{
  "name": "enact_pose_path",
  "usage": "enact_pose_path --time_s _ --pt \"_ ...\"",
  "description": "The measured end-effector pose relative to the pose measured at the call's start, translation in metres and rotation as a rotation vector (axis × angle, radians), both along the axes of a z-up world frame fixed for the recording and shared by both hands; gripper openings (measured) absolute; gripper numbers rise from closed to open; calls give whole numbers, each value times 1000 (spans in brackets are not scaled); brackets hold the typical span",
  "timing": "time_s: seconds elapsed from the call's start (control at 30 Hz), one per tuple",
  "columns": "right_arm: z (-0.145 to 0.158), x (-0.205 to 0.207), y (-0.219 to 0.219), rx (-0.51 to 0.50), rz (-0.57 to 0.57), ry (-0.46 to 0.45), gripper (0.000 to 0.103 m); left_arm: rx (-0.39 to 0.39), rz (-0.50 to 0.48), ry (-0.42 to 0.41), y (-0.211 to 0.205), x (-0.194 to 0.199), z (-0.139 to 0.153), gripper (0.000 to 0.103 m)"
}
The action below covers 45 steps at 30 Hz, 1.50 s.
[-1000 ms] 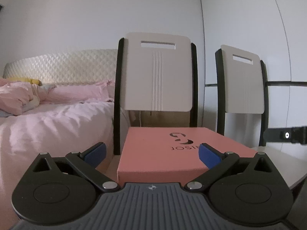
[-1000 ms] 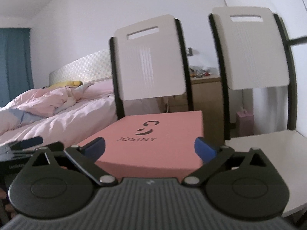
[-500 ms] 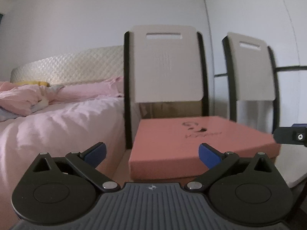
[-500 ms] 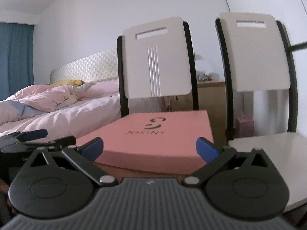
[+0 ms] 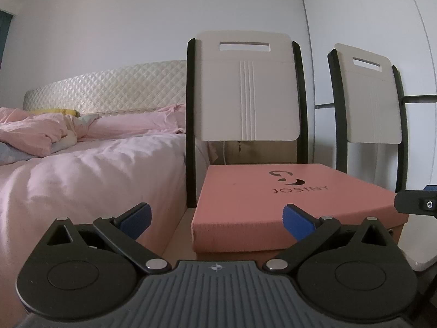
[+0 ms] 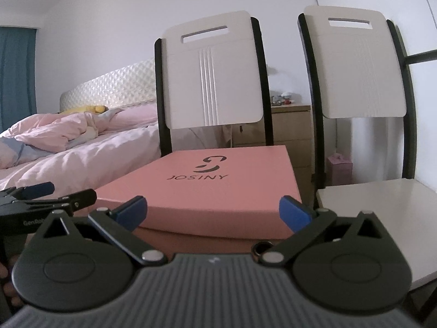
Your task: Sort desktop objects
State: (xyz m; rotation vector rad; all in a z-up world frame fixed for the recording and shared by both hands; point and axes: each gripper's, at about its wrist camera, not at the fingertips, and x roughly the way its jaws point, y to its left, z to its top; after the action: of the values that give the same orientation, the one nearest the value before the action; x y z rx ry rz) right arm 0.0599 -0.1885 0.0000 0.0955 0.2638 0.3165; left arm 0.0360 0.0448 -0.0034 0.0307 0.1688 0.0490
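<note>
Two grippers: both held low in front of a pink box, each with its blue-padded fingers spread wide and nothing between them.
Left gripper (image 5: 217, 218): jaws wide apart, empty; its left pad sits over the pink bedding, its right pad over the box's near face. In the right wrist view it shows at the far left edge (image 6: 46, 194), just beside the box's left corner; whether it touches cannot be told.
Right gripper (image 6: 213, 210): jaws wide apart, empty; both pads sit in front of the lid's near edge. Only a dark part of it shows at the right edge of the left wrist view (image 5: 416, 205), near the box's right corner.
Pink box (image 5: 273, 199): lidded cardboard, printed "JOSINY" with a logo, lying flat on the seat of the left chair (image 5: 245, 90), directly ahead of both grippers.
Second chair (image 6: 357, 63): just right of the first, white back, black frame, pale seat bare.
Bed (image 5: 82, 164): left of the chairs, rumpled pink duvet, quilted cream headboard (image 5: 109, 87).
Wooden drawer unit (image 6: 289, 125): behind the chairs, small items on top, too small to identify.
Blue curtain (image 6: 16, 73): far left.
</note>
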Motion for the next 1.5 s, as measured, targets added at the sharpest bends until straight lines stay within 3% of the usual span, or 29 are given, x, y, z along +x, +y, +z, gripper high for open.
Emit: enact_pose_path --time_s 1.5 --pt "1 -7 -10 -21 -99 -8 103 19 14 2 -7 -1 -3 103"
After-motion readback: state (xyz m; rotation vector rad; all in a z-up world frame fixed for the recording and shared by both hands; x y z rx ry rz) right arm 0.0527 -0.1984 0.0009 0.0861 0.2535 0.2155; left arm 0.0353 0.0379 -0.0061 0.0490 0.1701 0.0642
